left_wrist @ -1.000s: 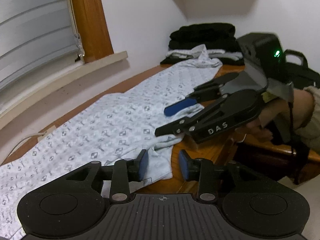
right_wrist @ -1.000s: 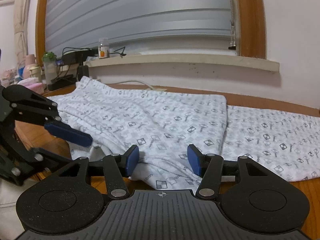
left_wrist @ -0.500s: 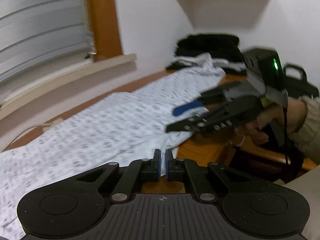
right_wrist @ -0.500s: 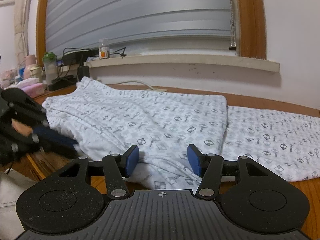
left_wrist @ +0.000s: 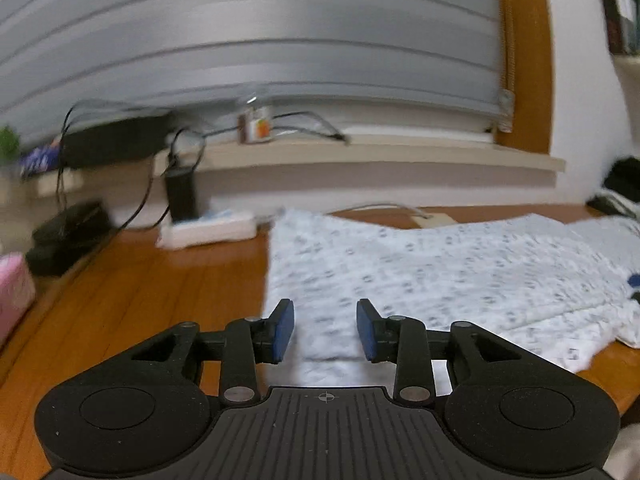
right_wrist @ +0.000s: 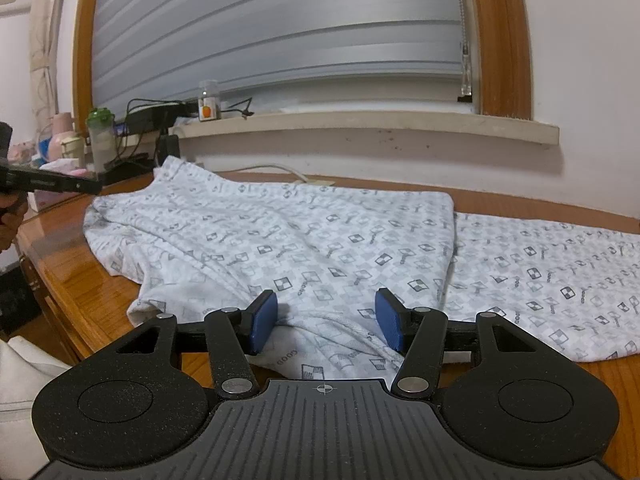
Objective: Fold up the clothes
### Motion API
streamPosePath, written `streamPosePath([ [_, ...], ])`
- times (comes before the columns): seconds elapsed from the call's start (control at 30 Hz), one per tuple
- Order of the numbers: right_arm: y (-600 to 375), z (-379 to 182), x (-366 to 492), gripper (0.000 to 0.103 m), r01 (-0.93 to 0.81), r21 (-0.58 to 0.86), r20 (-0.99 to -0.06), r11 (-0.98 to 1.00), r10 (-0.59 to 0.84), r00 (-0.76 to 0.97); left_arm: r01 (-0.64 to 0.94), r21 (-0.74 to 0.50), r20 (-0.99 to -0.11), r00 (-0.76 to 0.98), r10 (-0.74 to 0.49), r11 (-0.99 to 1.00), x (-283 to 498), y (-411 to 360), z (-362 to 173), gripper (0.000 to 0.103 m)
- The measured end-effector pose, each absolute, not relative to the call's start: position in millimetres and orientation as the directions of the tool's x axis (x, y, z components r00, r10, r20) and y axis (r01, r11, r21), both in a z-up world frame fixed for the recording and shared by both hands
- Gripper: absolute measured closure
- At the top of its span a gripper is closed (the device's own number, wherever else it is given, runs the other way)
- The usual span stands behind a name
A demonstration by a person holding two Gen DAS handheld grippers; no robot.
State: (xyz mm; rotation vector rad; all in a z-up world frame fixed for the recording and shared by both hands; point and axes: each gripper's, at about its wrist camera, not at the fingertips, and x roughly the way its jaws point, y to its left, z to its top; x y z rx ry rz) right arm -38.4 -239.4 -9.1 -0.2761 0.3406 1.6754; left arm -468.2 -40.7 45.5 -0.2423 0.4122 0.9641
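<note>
Left gripper [left_wrist: 324, 330] over a patterned garment [left_wrist: 440, 276] on a wooden table [left_wrist: 132, 292].
The view is blurred. The blue fingertips [left_wrist: 283, 330] stand apart with nothing between them, above the cloth's near left corner. Behind are a white power strip [left_wrist: 208, 232], a black adapter [left_wrist: 182, 196], a small bottle [left_wrist: 256, 126] on the windowsill [left_wrist: 400, 152], and grey blinds [left_wrist: 256, 36].

White, grey-checked garment [right_wrist: 304, 236] on orange-brown wooden table [right_wrist: 80, 276]; blue claw pads [right_wrist: 262, 322].

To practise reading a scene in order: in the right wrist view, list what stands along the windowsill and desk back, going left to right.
Pink cup → green-lidded bottle → black device with cables → small orange-labelled bottle → blind cord.
</note>
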Motion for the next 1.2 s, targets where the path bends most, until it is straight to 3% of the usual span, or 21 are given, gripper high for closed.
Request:
streamPosePath([
  [0.13, -239.4, -8.9, -38.8, 0.048, -0.992, 0.060, -0.372, -0.115, 0.919, -0.129, -0.814, -0.046, -0.461, 0.532, 0.710, 0.579, -468.1, -32.0, 37.4, 0.069],
  [0.17, -239.5, -8.9, -39.0, 0.048, -0.992, 0.059, -0.372, -0.115, 0.919, -0.129, -0.815, -0.035, -0.468, 0.525, 0.711, 0.578, -465.6, -30.2, 35.1, 0.073],
  [0.23, -239.8, -8.9, -39.4, 0.048, -0.992, 0.057, -0.369, -0.115, 0.920, -0.128, -0.823, -0.002, -0.470, 0.502, 0.726, 0.568, -464.5, -28.6, 31.0, 0.095],
  [0.27, -240.1, -9.2, -39.6, 0.048, -0.992, 0.056, -0.366, -0.115, 0.922, -0.127, -0.820, 0.016, -0.472, 0.498, 0.728, 0.571, -463.9, -28.1, 29.6, 0.096],
  [0.4, -240.8, -8.3, -41.0, 0.047, -0.992, 0.074, -0.366, -0.103, 0.922, -0.123, -0.811, 0.025, -0.496, 0.498, 0.712, 0.585, -471.2, -25.8, 22.9, 0.098],
  [0.47, -239.7, -5.9, -44.2, 0.038, -0.990, 0.079, -0.379, -0.121, 0.914, -0.142, -0.815, 0.016, -0.495, 0.496, 0.713, 0.579, -474.9, -24.0, 23.7, 0.098],
  [0.6, -239.5, -2.5, -47.5, 0.038, -0.991, 0.050, -0.397, -0.122, 0.908, -0.132, -0.828, -0.011, -0.472, 0.498, 0.727, 0.560, -477.9, -26.6, 31.3, 0.096],
  [0.67, -243.9, -1.3, -39.6, 0.038, -0.988, 0.088, -0.390, -0.126, 0.909, -0.151, -0.839, 0.004, -0.454, 0.483, 0.748, 0.545, -475.9, -29.9, 38.0, 0.090],
  [0.73, -249.9, -0.2, -29.8, 0.038, -0.987, 0.118, -0.379, -0.113, 0.913, -0.150, -0.830, 0.007, -0.433, 0.500, 0.750, 0.557, -470.0, -32.8, 44.3, 0.070],
  [0.8, -256.2, 0.8, -20.1, 0.038, -0.988, 0.130, -0.372, -0.084, 0.919, -0.127, -0.814, 0.005, -0.416, 0.526, 0.741, 0.581, -461.7, -36.1, 49.9, 0.058],
  [0.9, -264.4, 1.9, -2.3, 0.038, -0.979, 0.199, -0.363, -0.043, 0.925, -0.114, -0.767, 0.027, -0.418, 0.574, 0.704, 0.642, -433.6, -36.8, 54.9, 0.057],
  [1.03, -266.1, 7.6, 9.8, 0.038, -0.972, 0.236, -0.344, -0.018, 0.934, -0.101, -0.678, 0.064, -0.418, 0.648, 0.637, 0.732, -375.5, -30.2, 60.6, 0.046],
  [1.2, -238.6, 19.4, 24.6, 0.059, -0.971, 0.235, -0.361, -0.050, 0.923, -0.135, -0.552, 0.096, -0.427, 0.729, 0.536, 0.828, -293.8, -22.0, 65.5, 0.043],
])
